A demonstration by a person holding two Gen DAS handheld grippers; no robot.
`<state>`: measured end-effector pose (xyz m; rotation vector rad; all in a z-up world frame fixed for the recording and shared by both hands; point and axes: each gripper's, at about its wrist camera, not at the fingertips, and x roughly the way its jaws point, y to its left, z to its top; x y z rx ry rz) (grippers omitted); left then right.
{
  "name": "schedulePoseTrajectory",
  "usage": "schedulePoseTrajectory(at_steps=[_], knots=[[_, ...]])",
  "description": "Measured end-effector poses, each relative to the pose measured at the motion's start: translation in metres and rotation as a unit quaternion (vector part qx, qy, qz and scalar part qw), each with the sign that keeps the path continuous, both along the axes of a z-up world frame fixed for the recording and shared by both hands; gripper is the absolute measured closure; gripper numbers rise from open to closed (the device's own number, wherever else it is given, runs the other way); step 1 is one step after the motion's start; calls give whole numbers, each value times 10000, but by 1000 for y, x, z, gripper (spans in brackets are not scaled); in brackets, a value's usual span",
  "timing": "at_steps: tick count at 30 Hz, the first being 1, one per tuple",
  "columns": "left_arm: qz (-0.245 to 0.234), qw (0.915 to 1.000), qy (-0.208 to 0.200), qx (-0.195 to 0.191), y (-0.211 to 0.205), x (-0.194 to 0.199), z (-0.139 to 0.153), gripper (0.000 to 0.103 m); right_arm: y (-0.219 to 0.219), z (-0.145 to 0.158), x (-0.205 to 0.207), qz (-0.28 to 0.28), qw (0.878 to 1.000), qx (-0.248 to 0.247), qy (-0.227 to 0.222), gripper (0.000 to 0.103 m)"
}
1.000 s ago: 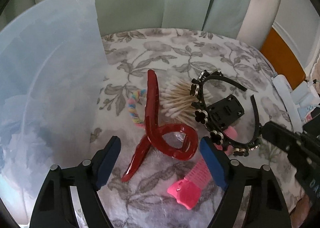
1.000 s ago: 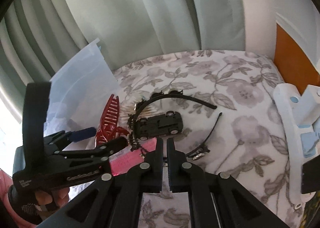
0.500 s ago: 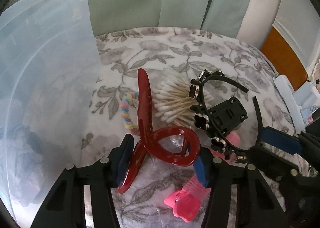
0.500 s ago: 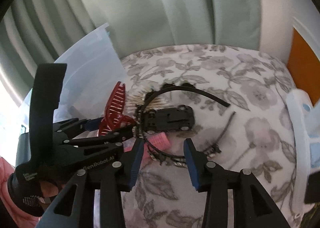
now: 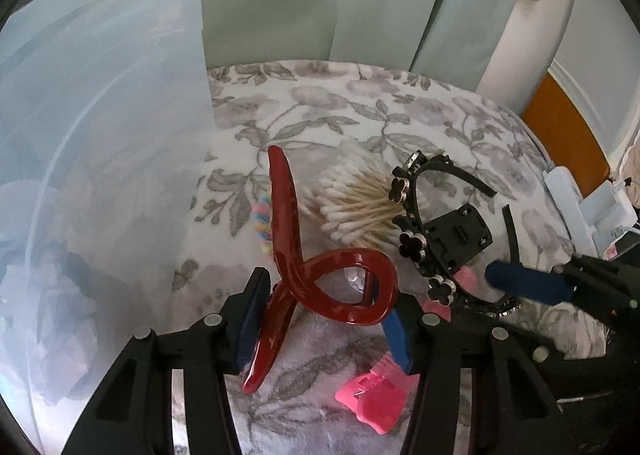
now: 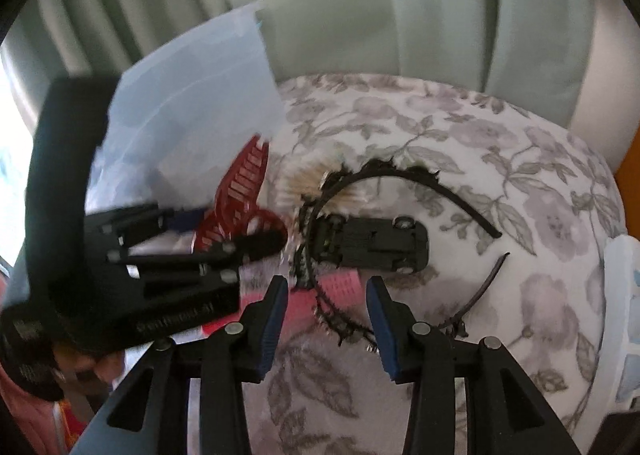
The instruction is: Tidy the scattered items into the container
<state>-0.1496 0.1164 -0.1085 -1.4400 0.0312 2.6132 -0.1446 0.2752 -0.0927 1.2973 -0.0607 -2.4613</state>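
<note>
A red hair claw (image 5: 316, 279) stands between the blue pads of my left gripper (image 5: 326, 319). Its jaws are closing, and both pads touch the claw. Left of it rises the translucent container (image 5: 100, 135). In the right wrist view the same claw (image 6: 240, 191) shows upright in the blurred left gripper. My right gripper (image 6: 327, 295) is open low over the blanket, around the near curve of a black flowered headband (image 6: 420, 175) and the end of a pink comb (image 6: 344, 283). An upturned black toy car (image 6: 372, 243) lies inside the headband's arc. Cotton swabs (image 5: 352, 207) lie behind it.
A pastel hair tie (image 5: 262, 215) peeks out behind the claw. A thin black band (image 6: 484, 283) lies right of the car. A white power strip (image 5: 564, 199) sits at the blanket's right edge. Green curtains hang behind, and the floral blanket (image 6: 520, 159) covers the surface.
The left jaws have narrowed from wide apart onto the red claw. The right jaws, shut a second ago, now stand apart and have moved forward around the headband and comb.
</note>
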Motion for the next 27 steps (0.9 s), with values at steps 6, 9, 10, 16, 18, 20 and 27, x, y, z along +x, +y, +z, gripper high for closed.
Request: schedulePoseTrajectory(at_steps=[6, 9, 10, 16, 18, 20, 27], knots=[[243, 9995, -154, 134, -11, 3, 0, 48, -15, -3, -6, 157, 9992, 352, 143, 59], [326, 9992, -184, 130, -17, 4, 0, 48, -15, -4, -10, 131, 9990, 370, 194, 63], [331, 9992, -190, 94, -17, 5, -1, 48, -14, -4, -11, 98, 9990, 382, 210, 67], [316, 9989, -309, 161, -16, 7, -6, 48, -17, 1, -14, 89, 9979, 555, 322, 85], [314, 9989, -294, 184, -17, 8, -4, 48, -14, 6, -13, 31, 9983, 440, 372, 85], [312, 9990, -257, 197, -17, 10, -1, 48, -4, 14, -10, -154, 9987, 204, 438, 86], [193, 9983, -290, 469, -12, 18, 14, 48, 41, 46, 5, -1035, 9868, -1074, 632, 88]])
